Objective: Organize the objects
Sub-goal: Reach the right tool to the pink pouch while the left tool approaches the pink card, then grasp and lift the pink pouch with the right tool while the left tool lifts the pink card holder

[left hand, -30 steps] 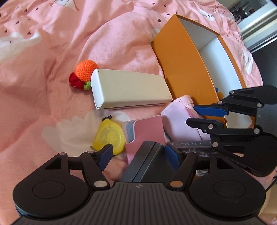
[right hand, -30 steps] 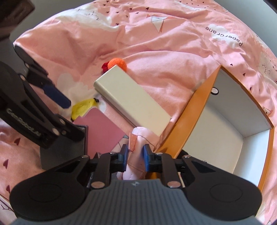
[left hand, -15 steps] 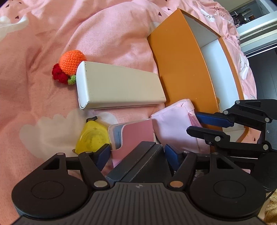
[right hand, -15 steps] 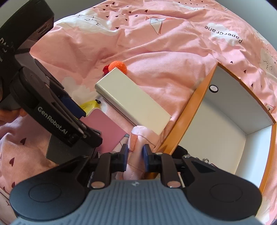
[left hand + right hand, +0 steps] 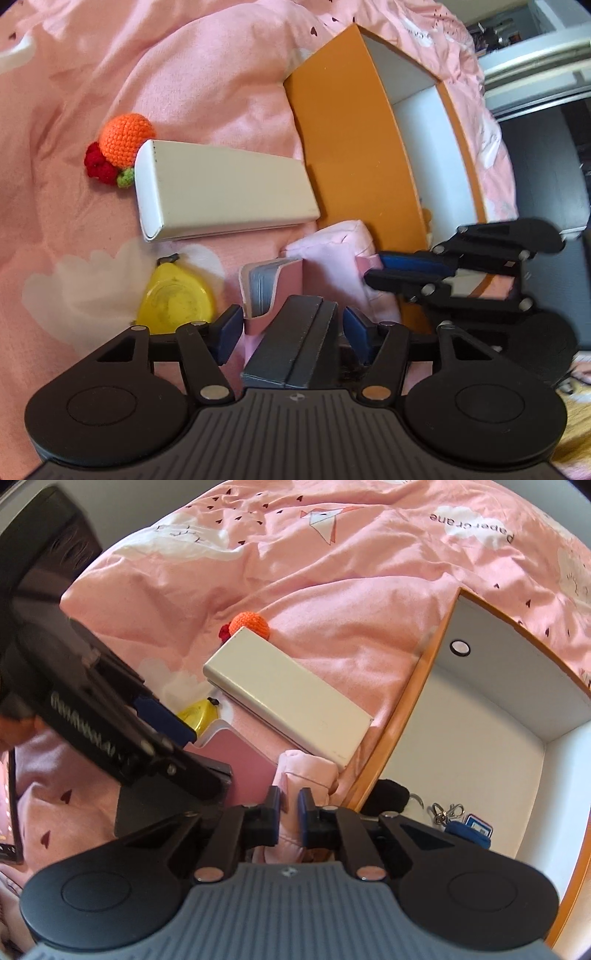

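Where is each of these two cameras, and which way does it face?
Left wrist: sits behind the left tongs, looking down at a dark gray box between them; the right tongs show.
Right wrist: sits behind the right tongs pinching a pink pouch; the left tongs show.
Shared: cream box, orange box.

Bright, warm daylight on the pink bedspread (image 5: 221, 74); soft shadows in its folds; strong fisheye bending and dark vignetted corners; right edge slightly blurred.

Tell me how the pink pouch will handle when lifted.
Likely soft: the pink pouch bulges around the right gripper pinching it. Its free end will probably sag. It looks like light fabric, unlikely to slip or break.
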`<state>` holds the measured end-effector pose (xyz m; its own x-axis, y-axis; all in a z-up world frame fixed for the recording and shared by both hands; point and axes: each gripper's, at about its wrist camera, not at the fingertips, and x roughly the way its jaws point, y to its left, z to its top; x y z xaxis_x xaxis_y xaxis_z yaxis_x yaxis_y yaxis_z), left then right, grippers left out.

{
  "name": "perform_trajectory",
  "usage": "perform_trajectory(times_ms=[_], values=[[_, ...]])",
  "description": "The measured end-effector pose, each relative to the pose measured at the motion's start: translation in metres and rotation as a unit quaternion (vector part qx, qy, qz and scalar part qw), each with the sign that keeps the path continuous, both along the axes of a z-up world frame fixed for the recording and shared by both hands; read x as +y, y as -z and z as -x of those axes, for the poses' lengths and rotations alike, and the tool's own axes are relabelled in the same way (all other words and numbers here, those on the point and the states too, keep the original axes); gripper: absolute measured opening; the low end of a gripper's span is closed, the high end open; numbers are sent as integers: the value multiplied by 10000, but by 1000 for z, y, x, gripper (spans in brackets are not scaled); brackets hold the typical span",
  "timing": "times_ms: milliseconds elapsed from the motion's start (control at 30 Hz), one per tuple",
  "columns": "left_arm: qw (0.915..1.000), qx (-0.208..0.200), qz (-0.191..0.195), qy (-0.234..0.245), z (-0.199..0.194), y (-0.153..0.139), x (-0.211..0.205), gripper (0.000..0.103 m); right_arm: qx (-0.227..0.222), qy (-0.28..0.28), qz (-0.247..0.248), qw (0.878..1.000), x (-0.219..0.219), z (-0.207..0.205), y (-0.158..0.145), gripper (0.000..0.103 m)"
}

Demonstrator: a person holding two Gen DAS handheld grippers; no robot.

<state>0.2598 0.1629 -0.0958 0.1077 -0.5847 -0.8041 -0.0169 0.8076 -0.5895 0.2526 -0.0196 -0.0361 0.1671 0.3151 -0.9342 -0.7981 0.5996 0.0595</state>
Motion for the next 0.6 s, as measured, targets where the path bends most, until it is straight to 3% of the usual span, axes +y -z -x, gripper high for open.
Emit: perform_trajectory(times_ms=[67,133,267,367,533,600], values=[[9991,220,249,-253,-2,3,8,68,-152,-174,58,9997,2,6,0,17],[9976,338,28,-601,-4,7,13,56,-365,-404,165,9984,4,11,0,18],[9963,360,-276,-728,-6,15,10,56,-636,-716,350,9948,9,16,1,18],[9968,255,-484,-589,-9,16,4,50,-687,-834,442,9932,12,15,4,18],[9963,-16,-855,-103,-7,24,-15,50,-660,-847,464,9931,17,10,13,23],[9952,-113,-974,12,-7,29,-23,55,-708,-876,513,9923,20,11,16,24]])
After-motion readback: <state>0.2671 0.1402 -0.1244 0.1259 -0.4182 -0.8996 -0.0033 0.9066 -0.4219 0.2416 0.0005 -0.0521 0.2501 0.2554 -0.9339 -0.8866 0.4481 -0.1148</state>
